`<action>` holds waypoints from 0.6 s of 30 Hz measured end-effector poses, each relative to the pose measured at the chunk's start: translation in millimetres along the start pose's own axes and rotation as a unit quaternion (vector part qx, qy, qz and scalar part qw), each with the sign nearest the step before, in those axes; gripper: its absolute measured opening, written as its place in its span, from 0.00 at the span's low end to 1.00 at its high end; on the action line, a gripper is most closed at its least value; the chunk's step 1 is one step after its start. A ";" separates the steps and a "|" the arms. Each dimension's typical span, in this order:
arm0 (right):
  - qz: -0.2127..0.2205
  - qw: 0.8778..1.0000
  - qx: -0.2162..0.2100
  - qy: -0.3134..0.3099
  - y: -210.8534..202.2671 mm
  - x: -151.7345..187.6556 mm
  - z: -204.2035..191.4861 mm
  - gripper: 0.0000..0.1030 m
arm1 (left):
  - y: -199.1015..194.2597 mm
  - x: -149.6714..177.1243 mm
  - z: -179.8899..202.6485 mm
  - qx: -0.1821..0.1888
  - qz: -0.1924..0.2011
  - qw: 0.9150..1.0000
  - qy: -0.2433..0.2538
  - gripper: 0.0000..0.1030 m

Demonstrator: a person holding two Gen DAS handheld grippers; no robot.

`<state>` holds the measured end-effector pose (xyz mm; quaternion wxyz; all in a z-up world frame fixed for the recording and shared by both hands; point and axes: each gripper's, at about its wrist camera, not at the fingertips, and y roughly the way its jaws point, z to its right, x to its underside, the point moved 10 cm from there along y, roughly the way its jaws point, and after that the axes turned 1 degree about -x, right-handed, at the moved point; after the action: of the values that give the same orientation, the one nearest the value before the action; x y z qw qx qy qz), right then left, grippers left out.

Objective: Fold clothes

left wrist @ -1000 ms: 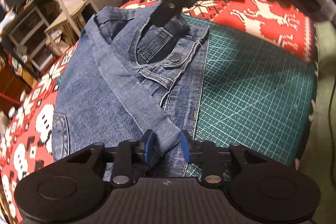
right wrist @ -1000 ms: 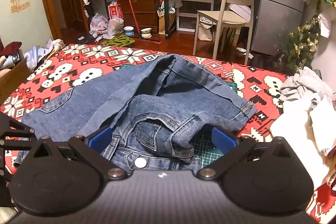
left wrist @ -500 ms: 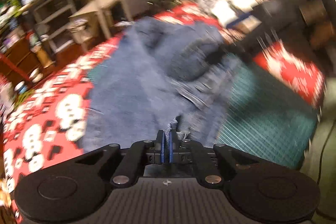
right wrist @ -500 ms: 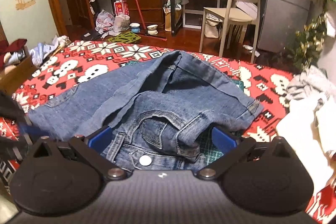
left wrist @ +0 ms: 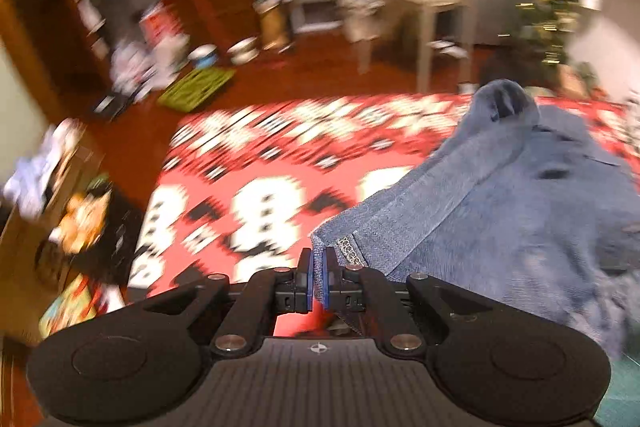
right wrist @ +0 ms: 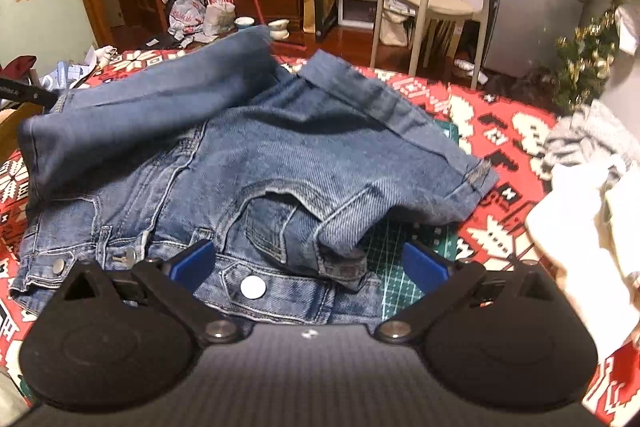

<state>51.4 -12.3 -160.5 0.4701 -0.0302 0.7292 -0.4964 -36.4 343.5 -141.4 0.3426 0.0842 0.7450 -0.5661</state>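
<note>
Your left gripper (left wrist: pixel 317 277): pads pressed together, pinching hem corner of jeans (left wrist: pixel 500 211), denim lifted above red patterned blanket (left wrist: pixel 256 187). Left view blurred. Your right gripper (right wrist: pixel 308 263): blue pads spread wide, hovering over waistband, gripping nothing. Jeans (right wrist: pixel 248 147) bunched on blanket (right wrist: pixel 508 123), partly over green cutting mat (right wrist: pixel 394 259); one leg raised on left.

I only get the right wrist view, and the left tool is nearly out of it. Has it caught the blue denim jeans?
Observer: Yes. The left tool is shut on a hem corner of the blue denim jeans.
Operator: Which face of the hem is up?
Observer: The inside: pale seam stitching shows just beside the pinch.
Operator: Is the corner clear of the bed?
Observer: It looks raised. The red-and-white patterned blanket shows beyond it, though that view is blurred.
</note>
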 end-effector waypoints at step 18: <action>-0.020 1.000 -0.003 -0.012 38.1 1.8 16.9 0.41 | 25.6 -2.7 -56.8 -0.075 0.012 0.997 -0.035 0.05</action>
<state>78.5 -5.7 -191.5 0.4690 -0.0523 0.7239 -0.5033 -44.8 404.2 -152.9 0.3807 0.0474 0.7717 -0.5073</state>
